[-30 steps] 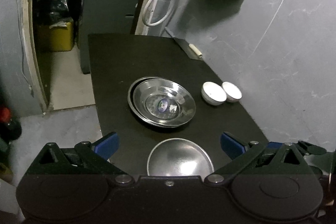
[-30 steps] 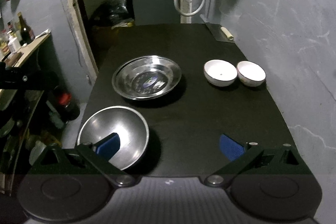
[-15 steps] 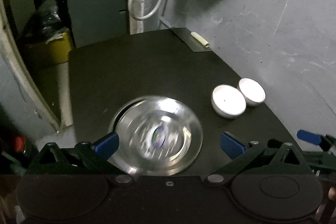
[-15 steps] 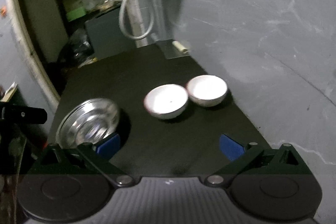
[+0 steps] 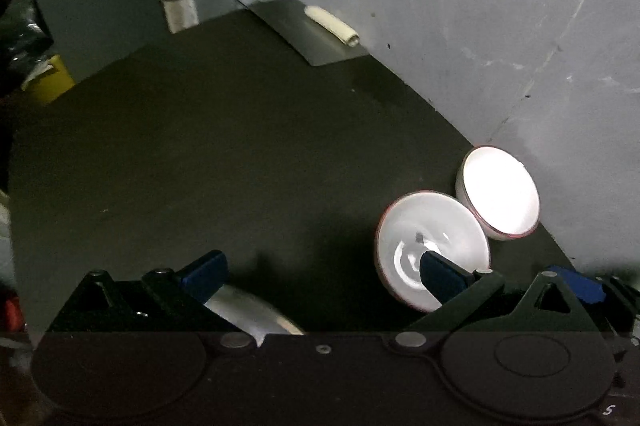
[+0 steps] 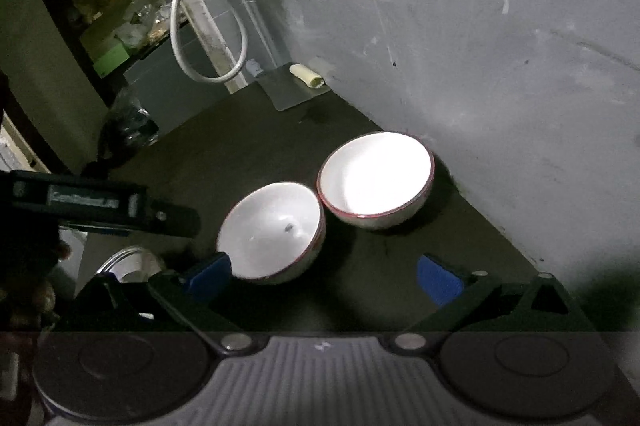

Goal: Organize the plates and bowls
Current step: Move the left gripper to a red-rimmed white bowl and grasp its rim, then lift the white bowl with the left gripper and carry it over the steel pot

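Fingertips first: my right gripper (image 6: pixel 324 276) has its jaws wide but closing, with nothing pressed between the pads. Its left blue pad sits just at the near rim of the nearer white bowl (image 6: pixel 272 230), while its right pad hangs over bare black table (image 6: pixel 248 150), so the bowl lies up and to the left of the gap between my fingers rather than in it. My left gripper (image 5: pixel 320 270) is also spread wide and grips nothing; its right pad shows in front of that same nearer bowl (image 5: pixel 432 246), and its left pad overlaps the rim of a steel plate (image 5: pixel 248 310) at the bottom of the view. Whether either pad touches the bowl I cannot tell.

Just beyond, the farther white bowl (image 6: pixel 376 178) stands rim to rim with the first, close to the grey wall (image 6: pixel 500 46). Both bowls are round, so no axis matters; what matters is the rim. I judge the right hand better placed for the farther bowl, the left for the nearer.
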Demonstrator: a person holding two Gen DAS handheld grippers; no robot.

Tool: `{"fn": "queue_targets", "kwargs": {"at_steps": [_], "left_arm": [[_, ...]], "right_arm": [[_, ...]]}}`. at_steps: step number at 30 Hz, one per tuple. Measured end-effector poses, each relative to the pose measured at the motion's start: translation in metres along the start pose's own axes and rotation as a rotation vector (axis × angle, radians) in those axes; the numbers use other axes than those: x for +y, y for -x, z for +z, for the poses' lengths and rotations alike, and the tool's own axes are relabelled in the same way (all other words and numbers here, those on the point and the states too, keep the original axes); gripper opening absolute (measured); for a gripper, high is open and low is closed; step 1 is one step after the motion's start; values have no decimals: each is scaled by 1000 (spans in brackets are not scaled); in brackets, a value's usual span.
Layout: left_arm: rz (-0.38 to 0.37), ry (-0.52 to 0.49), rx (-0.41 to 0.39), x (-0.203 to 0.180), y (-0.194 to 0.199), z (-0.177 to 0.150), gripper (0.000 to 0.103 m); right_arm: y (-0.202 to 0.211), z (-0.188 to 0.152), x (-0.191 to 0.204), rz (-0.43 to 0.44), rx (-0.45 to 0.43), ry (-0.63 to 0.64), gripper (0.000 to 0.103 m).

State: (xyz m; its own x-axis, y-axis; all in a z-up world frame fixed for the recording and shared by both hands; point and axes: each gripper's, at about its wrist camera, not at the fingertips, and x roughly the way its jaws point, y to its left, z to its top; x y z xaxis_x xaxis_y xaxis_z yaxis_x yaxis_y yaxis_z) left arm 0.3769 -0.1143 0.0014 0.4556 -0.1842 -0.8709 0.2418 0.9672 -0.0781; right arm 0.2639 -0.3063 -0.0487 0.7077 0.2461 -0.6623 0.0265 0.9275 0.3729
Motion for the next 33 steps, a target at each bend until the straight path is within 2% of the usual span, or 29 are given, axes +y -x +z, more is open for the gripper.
{"fn": "queue_targets", "kwargs": {"at_steps": [2,7,12,14,18,22,27,33], "left_arm": [[9,0,6,-2,-9,4,101],[44,-17,22,-9,-25,14,96],[36,-9,69,-13,-33,12,79],[16,11,83,-13,-36,12,61],[-21,15,94,-19,-39,10,45],[-70,17,97,-25,-38,10,15],[-83,46,84,-23,-29,1,8],[-98,75,43,-19,-7,-16,8]], "right_arm": [[-7,2,-1,4,29,-21,87],[-23,4,-2,30,70,-47,78],[-31,6,0,50,77,-47,64],[-32,6,-1,61,79,-48,55],[-35,7,-1,82,87,-44,50],[-35,8,-1,109,87,-38,33],[-33,6,-2,108,95,-41,25],[-18,-5,-1,130,96,-34,22]]}}
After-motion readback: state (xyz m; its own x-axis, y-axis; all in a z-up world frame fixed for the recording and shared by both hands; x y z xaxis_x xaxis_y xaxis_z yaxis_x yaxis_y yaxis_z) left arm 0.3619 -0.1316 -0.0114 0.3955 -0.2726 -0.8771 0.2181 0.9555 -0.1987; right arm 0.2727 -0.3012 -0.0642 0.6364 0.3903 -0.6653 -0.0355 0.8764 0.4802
